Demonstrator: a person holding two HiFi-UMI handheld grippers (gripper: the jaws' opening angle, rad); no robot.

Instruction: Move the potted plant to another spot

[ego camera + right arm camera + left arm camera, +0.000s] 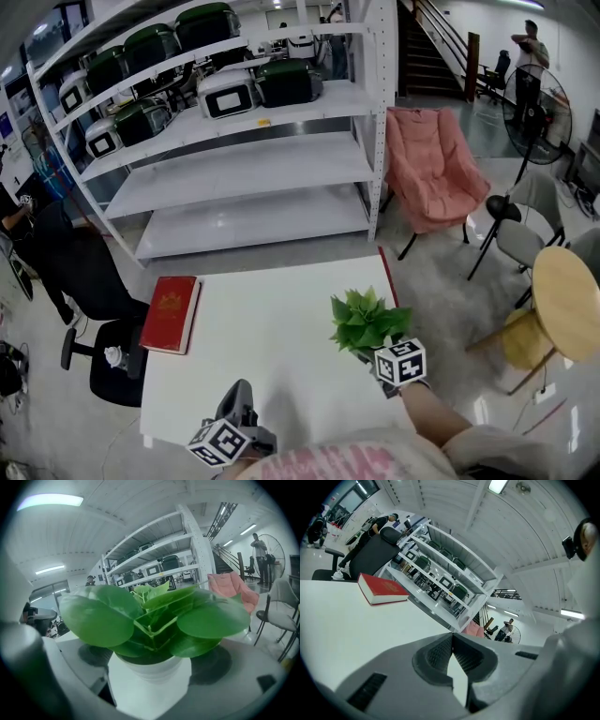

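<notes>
The white shelving rack (pixel 234 159) is the biggest thing ahead of you. Its upper shelves hold green and white boxy appliances (pixel 230 92), and its lower shelves are bare. Below it in the head view lies your white table (pixel 272 328). A pink folding chair (pixel 431 169) stands on the floor beyond the table's far right corner. A black office chair (pixel 89 272) stands off the left side, and a round wooden table (pixel 567 300) stands well to your right. A red book (pixel 171 312) lies flat at the table's left edge, well apart from everything else on the top.

The potted plant (pixel 367 322) is near the table's right edge, on the side closer to you. Its broad green leaves spread over a small white pot (pixel 147 667). Your right gripper (pixel 375 354) reaches it from your side. In the right gripper view the pot fills the gap between the two jaws, which are closed against its sides, and the leaves fan out above them. None of the views shows whether the pot's base touches the table.

Your left gripper (pixel 240 392) is over the near edge of the table, pointing away from you and well clear of the plant. Its jaws are closed with the ribbed pads (pixel 438 653) meeting at their tips. Nothing is between them.
</notes>
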